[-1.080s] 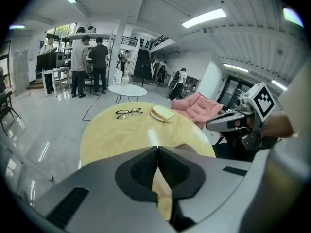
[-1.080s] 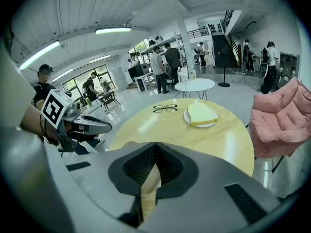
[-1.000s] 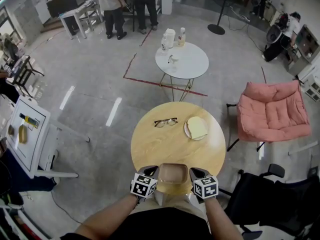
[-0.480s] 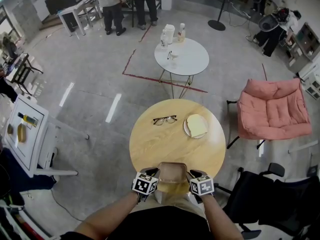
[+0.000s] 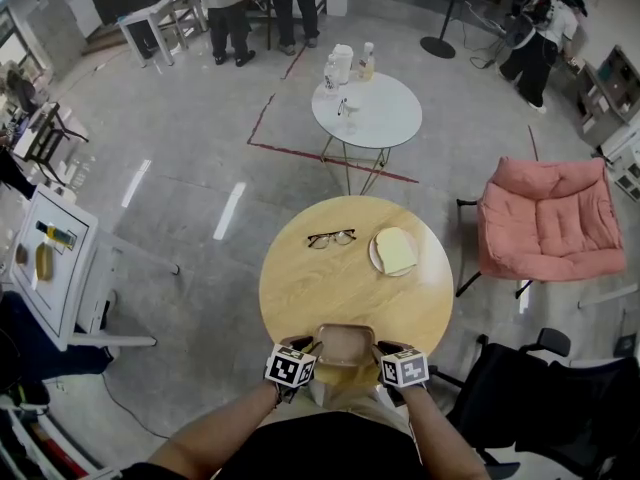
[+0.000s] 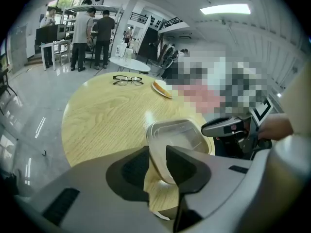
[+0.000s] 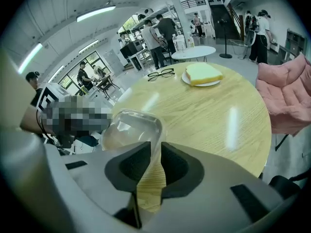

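A clear plastic container [image 5: 345, 344] hangs over the near edge of the round wooden table [image 5: 330, 288], held from both sides. My left gripper [image 5: 310, 352] is shut on its left rim, seen pinched between the jaws in the left gripper view [image 6: 158, 160], where the container [image 6: 177, 137] shows its hollow inside. My right gripper [image 5: 379, 352] is shut on the right rim, and in the right gripper view [image 7: 156, 160] the container [image 7: 131, 127] bulges to the left of the jaws. Farther across lie black glasses [image 5: 331, 238] and a plate with bread [image 5: 394, 252].
A pink armchair [image 5: 545, 220] stands right of the table and a small white round table [image 5: 366, 111] with bottles lies beyond it. A dark office chair [image 5: 545, 388] is at my right. People stand at benches far back [image 5: 228, 8]. A white cart [image 5: 50, 268] is at left.
Both grippers have tipped downward toward the tabletop, so the clear container now shows in both gripper views. In the head view the container stays at the near edge, barely shifted.
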Action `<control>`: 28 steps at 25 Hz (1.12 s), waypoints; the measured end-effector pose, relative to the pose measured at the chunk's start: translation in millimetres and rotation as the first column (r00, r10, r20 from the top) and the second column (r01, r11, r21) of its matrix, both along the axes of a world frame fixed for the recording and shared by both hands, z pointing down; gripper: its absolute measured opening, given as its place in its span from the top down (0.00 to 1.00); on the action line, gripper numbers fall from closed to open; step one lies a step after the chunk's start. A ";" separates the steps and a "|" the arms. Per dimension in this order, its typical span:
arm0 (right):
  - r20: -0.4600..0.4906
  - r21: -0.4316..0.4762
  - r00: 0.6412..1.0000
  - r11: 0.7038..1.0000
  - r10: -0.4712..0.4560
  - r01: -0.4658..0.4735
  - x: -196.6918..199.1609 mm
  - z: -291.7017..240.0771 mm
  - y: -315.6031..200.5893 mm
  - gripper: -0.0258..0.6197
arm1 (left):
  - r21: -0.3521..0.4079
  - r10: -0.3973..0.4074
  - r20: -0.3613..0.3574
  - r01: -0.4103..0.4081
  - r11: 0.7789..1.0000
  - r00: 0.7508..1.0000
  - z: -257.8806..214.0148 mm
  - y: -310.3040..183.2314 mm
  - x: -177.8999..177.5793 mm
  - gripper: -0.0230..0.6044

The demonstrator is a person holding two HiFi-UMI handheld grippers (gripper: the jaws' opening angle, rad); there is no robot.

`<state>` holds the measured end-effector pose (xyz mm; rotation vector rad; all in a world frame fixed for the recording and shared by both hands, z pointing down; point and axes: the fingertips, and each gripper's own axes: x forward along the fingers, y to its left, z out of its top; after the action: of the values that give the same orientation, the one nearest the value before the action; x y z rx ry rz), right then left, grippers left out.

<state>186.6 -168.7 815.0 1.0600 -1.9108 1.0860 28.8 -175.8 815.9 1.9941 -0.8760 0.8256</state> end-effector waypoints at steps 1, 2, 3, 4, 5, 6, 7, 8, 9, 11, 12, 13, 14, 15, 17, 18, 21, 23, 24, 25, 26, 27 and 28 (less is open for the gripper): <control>-0.007 -0.003 1.000 1.000 -0.002 0.002 -0.7 -0.7 -0.4 0.83 | 0.000 0.001 0.001 -0.001 1.000 1.000 -0.1 -0.6 0.4 0.77; -0.017 -0.006 1.000 1.000 -0.003 0.003 -0.8 -0.8 -0.5 0.84 | 0.000 0.002 0.003 -0.002 1.000 1.000 -0.2 -1.1 0.5 0.77; -0.022 -0.007 1.000 1.000 -0.003 0.003 -0.4 -0.1 -0.3 0.85 | 0.000 0.003 0.005 -0.003 1.000 1.000 -0.4 -1.4 0.3 0.77; -0.024 -0.006 1.000 1.000 0.000 0.000 0.5 -0.3 -0.5 0.86 | -0.002 0.007 0.007 -0.007 1.000 1.000 -0.5 -1.0 0.4 0.77; -0.022 -0.001 1.000 1.000 0.009 -0.009 1.7 -2.7 -1.8 0.87 | -0.004 0.012 0.008 -0.012 1.000 1.000 -0.8 0.1 0.7 0.77; -0.015 0.005 1.000 1.000 0.021 -0.021 2.9 -5.8 -3.3 0.87 | -0.006 0.017 0.008 -0.017 1.000 1.000 -1.3 1.8 1.2 0.77; -0.003 0.006 0.999 0.999 0.035 -0.035 4.2 -7.9 -4.5 0.89 | -0.007 0.022 0.008 -0.022 1.000 1.000 -1.9 3.4 1.9 0.77; 0.009 0.006 0.999 0.999 0.049 -0.050 5.6 -9.7 -5.5 0.90 | -0.008 0.024 0.008 -0.024 1.000 1.000 -2.7 4.8 2.7 0.77; 0.018 0.006 0.998 0.998 0.062 -0.063 7.2 -12.2 -6.9 0.91 | -0.009 0.024 0.006 -0.024 1.000 1.000 -3.5 5.8 3.5 0.77; 0.031 0.004 0.996 0.996 0.085 -0.085 9.4 -16.2 -9.2 0.91 | -0.009 0.022 -0.001 -0.022 1.000 1.000 -5.4 7.1 5.0 0.77; 0.039 -0.001 0.994 0.995 0.100 -0.100 10.3 -16.9 -9.1 0.91 | -0.008 0.022 -0.005 -0.022 1.000 1.000 -6.8 7.9 5.5 0.77; 0.049 -0.008 0.992 0.993 0.118 -0.118 11.5 -17.3 -8.7 0.91 | -0.007 0.023 -0.009 -0.023 1.000 1.000 -8.3 8.9 5.9 0.77; 0.059 -0.013 0.989 0.991 0.137 -0.137 12.7 -17.8 -8.2 0.91 | -0.008 0.024 -0.014 -0.024 1.000 1.000 -9.7 10.1 6.5 0.77; 0.067 -0.016 0.986 0.988 0.153 -0.152 13.9 -18.4 -7.6 0.91 | -0.009 0.024 -0.020 -0.024 1.000 1.000 -10.9 11.5 7.1 0.77; 0.078 -0.016 0.983 0.986 0.169 -0.168 15.4 -19.7 -6.3 0.91 | -0.011 0.024 -0.031 -0.024 1.000 0.999 -12.3 13.5 8.2 0.77; 0.082 -0.015 0.982 0.985 0.173 -0.172 15.5 -20.6 -5.7 0.91 | -0.012 0.023 -0.036 -0.024 1.000 0.999 -12.5 14.0 8.2 0.77; 0.093 -0.003 0.979 0.983 0.182 -0.183 14.2 -26.7 -5.6 0.91 | -0.023 0.012 -0.055 -0.014 1.000 0.998 -13.2 13.3 5.7 0.77; 0.104 0.010 0.976 0.981 0.192 -0.194 13.7 -32.5 -7.1 0.91 | -0.029 0.001 -0.078 -0.003 1.000 0.997 -16.7 11.9 5.4 0.77; 0.110 0.016 0.974 0.980 0.197 -0.200 13.8 -35.5 -8.3 0.91 | -0.031 -0.003 -0.091 0.000 1.000 0.996 -19.1 11.3 5.9 0.77; 0.117 0.021 0.972 0.978 0.202 -0.205 13.9 -38.7 -9.5 0.91 | -0.035 -0.006 -0.102 0.003 0.999 0.995 -21.3 11.1 6.3 0.78; 0.125 0.027 0.971 0.977 0.204 -0.209 13.4 -42.1 -10.3 0.91 | -0.040 -0.011 -0.113 0.006 0.999 0.993 -23.4 11.3 6.3 0.78; 0.133 0.034 0.970 0.977 0.204 -0.210 12.4 -45.6 -10.8 0.91 | -0.043 -0.016 -0.123 0.011 0.999 0.992 -25.6 11.5 5.6 0.79; 0.140 0.042 0.970 0.977 0.200 -0.208 10.8 -48.8 -11.0 0.91 | -0.044 -0.021 -0.131 0.016 0.999 0.991 -27.8 11.5 4.3 0.80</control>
<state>197.5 -179.7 766.2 1.2658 -1.9817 1.2523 33.2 -164.3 788.1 1.9755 -0.7934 0.6889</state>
